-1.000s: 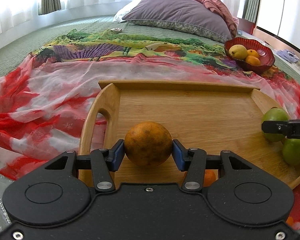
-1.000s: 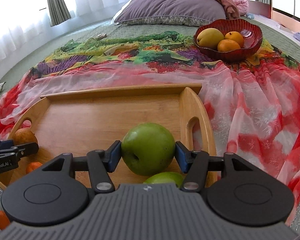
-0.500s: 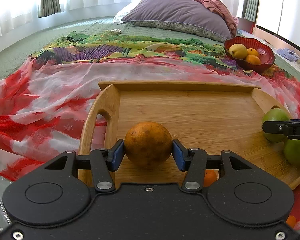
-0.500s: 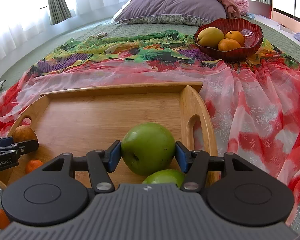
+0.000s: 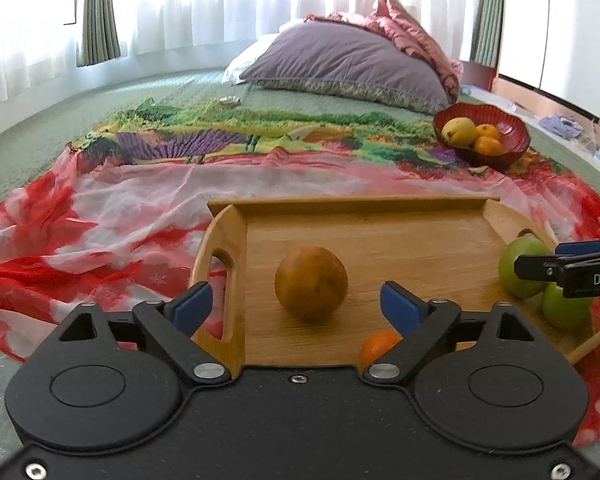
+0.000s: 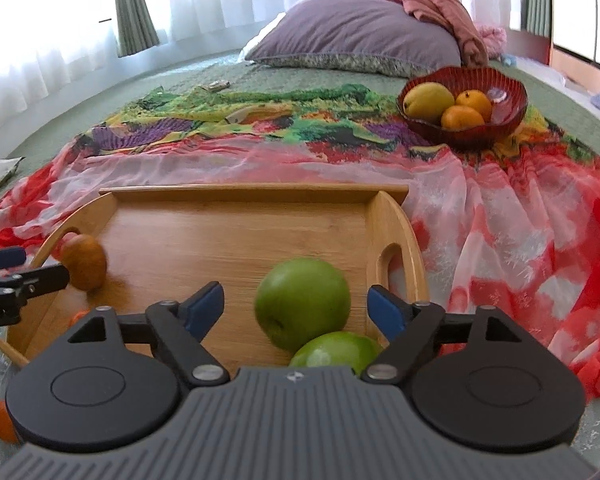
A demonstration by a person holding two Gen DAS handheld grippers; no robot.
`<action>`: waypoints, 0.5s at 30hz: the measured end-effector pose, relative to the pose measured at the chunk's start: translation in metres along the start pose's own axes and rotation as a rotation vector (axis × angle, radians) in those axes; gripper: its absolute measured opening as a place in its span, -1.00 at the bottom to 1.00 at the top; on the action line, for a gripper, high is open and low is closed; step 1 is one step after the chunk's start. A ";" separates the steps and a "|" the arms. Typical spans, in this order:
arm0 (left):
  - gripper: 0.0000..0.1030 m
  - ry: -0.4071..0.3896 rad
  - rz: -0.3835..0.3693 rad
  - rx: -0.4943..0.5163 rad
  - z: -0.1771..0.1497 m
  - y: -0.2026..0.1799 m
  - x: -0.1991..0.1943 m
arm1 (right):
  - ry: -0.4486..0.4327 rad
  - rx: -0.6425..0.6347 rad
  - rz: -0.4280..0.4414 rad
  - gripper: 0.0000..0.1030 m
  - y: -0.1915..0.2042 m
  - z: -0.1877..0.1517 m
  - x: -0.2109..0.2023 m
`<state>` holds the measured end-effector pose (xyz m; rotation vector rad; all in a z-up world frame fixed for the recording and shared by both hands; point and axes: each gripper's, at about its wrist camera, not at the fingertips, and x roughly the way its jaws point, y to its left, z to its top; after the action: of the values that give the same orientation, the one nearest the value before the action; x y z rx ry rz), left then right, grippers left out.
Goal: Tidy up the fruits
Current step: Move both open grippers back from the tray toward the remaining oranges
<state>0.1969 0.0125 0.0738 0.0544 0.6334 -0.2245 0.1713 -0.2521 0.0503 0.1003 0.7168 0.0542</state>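
A brownish orange [image 5: 311, 282] rests on the wooden tray [image 5: 380, 232], free between the spread fingers of my open left gripper [image 5: 296, 304]. It also shows in the right wrist view [image 6: 85, 261]. A green apple [image 6: 302, 304] rests on the tray [image 6: 236, 240] between the spread fingers of my open right gripper [image 6: 296, 308], with a second green apple [image 6: 336, 352] just below it. Both apples show in the left wrist view [image 5: 524, 266] at the tray's right end, by the right gripper's fingers [image 5: 580, 258].
A small tangerine [image 5: 378, 346] lies at the tray's near edge. A red bowl [image 6: 508, 100] with a mango and two oranges stands far right on the patterned cloth [image 6: 500, 216]. A purple pillow [image 6: 356, 40] lies behind. Another tangerine [image 6: 0, 420] lies off the tray.
Both grippers have opened and let go: the left released the brownish orange and the right released the green apple onto the tray. Both pulled back slightly.
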 end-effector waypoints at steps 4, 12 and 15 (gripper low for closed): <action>0.84 -0.024 -0.019 0.008 -0.007 0.000 -0.019 | -0.031 -0.036 0.002 0.81 0.006 -0.005 -0.016; 0.98 -0.086 -0.036 0.040 -0.030 -0.006 -0.060 | -0.120 -0.100 0.015 1.00 0.021 -0.021 -0.055; 0.99 -0.100 -0.051 0.044 -0.040 -0.008 -0.072 | -0.141 -0.130 0.014 1.00 0.029 -0.029 -0.066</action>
<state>0.1159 0.0231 0.0846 0.0692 0.5303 -0.2887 0.1018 -0.2270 0.0749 -0.0150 0.5704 0.1057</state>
